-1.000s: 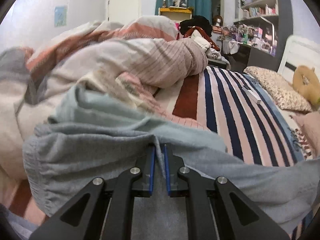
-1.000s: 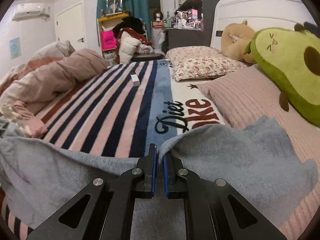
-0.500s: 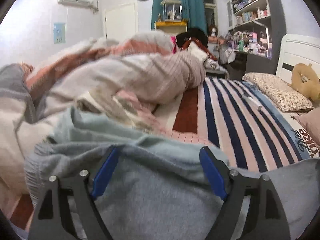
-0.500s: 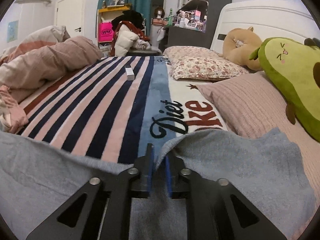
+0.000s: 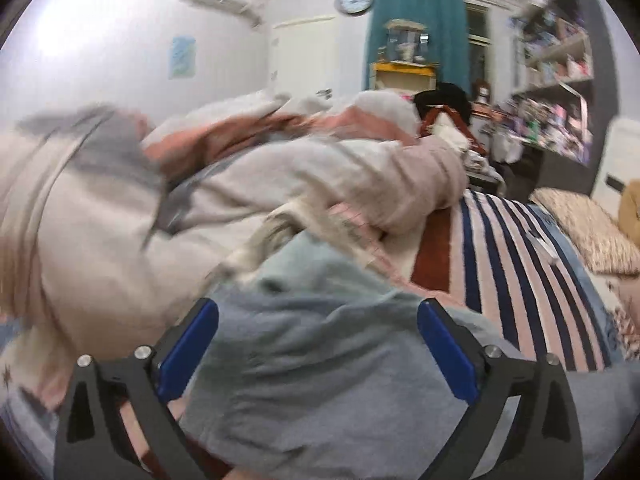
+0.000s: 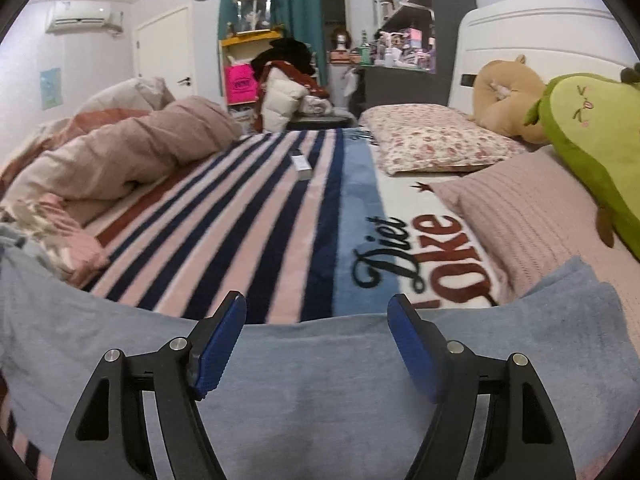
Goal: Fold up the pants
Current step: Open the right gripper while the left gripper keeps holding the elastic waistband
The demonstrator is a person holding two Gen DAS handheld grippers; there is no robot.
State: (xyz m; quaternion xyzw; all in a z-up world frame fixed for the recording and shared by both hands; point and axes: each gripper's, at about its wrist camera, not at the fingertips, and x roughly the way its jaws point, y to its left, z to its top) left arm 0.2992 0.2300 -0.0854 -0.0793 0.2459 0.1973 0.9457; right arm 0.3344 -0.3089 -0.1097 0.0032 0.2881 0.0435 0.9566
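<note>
Right wrist: pants (image 6: 320,380) beneath opening right claw (image 6: 316,344); left claw (image 5: 316,352) likewise, gripping nothing.

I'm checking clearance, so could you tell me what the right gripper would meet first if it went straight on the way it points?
Most likely the grey pants, which already lie between the opening jaws of the right gripper. Past their edge comes the striped blanket, though depth is hard to judge.
</note>
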